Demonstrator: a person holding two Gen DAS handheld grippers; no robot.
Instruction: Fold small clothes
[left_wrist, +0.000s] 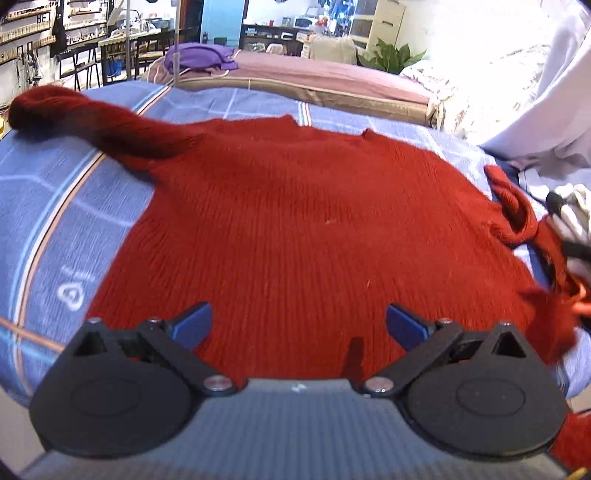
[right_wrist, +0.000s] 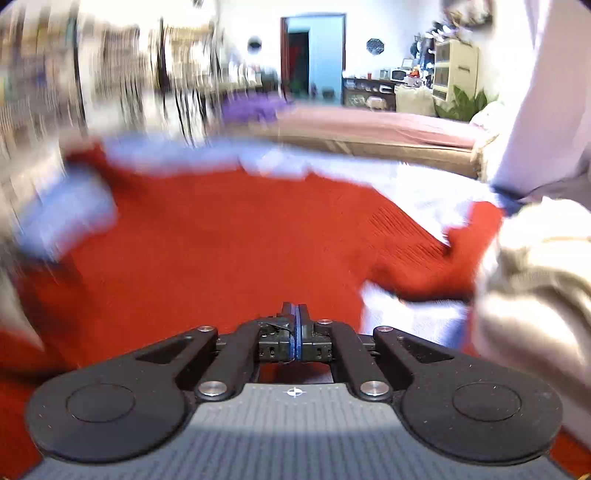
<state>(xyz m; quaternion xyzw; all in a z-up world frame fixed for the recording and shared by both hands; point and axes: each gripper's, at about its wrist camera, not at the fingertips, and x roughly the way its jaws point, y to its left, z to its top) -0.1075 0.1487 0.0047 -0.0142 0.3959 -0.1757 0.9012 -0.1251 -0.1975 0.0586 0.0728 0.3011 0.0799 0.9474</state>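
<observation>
sweater: red knit (left_wrist: 306, 229), spread flat on a bed with a blue striped sheet (left_wrist: 62, 206); neckline at 12 o'clock, hem nearest the left tool.
sleeves: one twisted, trailing off to 10 o'clock (left_wrist: 92, 122); the other bunched at 3 o'clock (left_wrist: 513, 206).
left tool (left_wrist: 299, 326): blue fingers spread wide, empty, over the hem edge at 6 o'clock; cannot tell if it touches the knit.
right tool (right_wrist: 297, 328): fingers pressed together; sweater body (right_wrist: 207, 236) fills the view ahead at 12 o'clock. Cannot tell if fabric is pinched. View heavily blurred.
other sweater part: fold of red knit at 2 o'clock (right_wrist: 436, 258), beside a cream cloth (right_wrist: 535, 280).
</observation>
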